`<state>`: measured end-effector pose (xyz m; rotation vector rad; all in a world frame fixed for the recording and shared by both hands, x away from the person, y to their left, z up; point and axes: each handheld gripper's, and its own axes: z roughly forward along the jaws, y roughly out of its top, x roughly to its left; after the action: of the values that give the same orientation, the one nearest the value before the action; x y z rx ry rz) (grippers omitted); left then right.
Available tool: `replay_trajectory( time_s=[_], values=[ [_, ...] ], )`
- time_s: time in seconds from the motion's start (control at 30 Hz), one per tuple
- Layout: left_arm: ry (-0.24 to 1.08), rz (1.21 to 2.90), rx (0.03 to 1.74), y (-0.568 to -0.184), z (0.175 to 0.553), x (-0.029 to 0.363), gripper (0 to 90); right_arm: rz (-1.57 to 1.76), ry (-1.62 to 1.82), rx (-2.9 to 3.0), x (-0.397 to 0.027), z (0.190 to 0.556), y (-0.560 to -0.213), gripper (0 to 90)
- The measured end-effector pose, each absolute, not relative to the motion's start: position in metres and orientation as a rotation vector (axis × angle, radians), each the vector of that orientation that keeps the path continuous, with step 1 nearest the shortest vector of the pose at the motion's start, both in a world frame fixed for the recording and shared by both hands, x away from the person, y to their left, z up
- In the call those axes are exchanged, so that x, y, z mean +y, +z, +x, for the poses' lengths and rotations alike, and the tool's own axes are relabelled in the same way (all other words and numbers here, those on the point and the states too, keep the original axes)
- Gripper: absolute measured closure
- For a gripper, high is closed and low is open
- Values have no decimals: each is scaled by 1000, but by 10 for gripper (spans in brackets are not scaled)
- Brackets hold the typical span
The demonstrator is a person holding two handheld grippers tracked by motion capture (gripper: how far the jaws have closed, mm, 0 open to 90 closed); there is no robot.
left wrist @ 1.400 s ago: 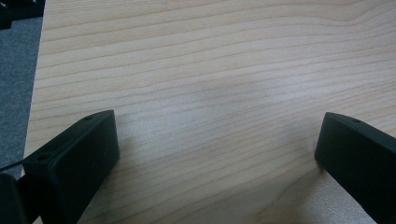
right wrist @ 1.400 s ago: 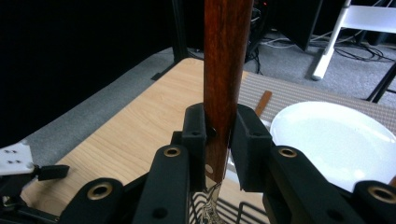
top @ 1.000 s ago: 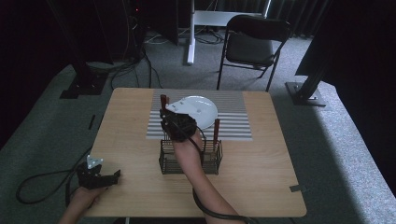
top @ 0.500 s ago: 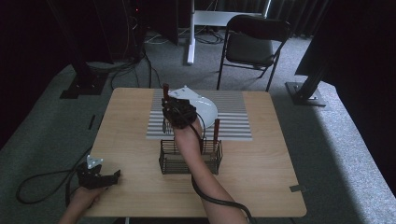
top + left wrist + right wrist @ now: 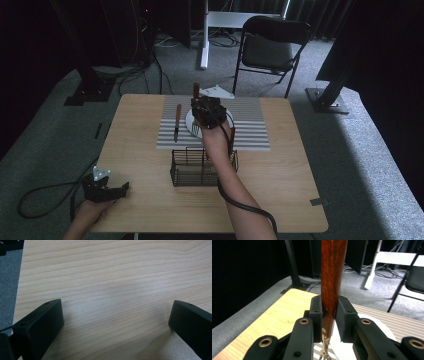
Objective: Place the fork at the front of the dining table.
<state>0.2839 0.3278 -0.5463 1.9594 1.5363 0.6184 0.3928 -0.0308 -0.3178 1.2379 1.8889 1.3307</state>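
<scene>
My right gripper (image 5: 201, 106) (image 5: 329, 308) is shut on the brown wooden handle of a fork (image 5: 333, 277), held upright so the handle (image 5: 196, 90) sticks up above the jaws and the metal tines hang below. It hovers over a white plate (image 5: 191, 123) (image 5: 374, 326) on the striped placemat (image 5: 250, 125). A wooden-handled knife (image 5: 177, 122) lies on the mat to the left of the plate. My left gripper (image 5: 120, 189) (image 5: 116, 322) rests at the table's front left corner, jaws wide open over bare wood.
A black wire basket (image 5: 195, 167) stands in the middle of the wooden table (image 5: 280, 190), under my right forearm. A cable trails from each gripper. A folding chair (image 5: 272, 47) stands on the carpet beyond the table's far edge.
My right gripper has carried the fork away from the basket toward the far side, over the plate. The knife on the mat is now uncovered. The left gripper has stayed put.
</scene>
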Motion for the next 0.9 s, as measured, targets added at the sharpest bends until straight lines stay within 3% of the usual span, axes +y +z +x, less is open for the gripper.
replay_trajectory(
  time_s=[0.9],
  values=[
    [622,1955,1536,-547,284,328,0,1402,1146,1784,-127,415,-339,763]
  ],
)
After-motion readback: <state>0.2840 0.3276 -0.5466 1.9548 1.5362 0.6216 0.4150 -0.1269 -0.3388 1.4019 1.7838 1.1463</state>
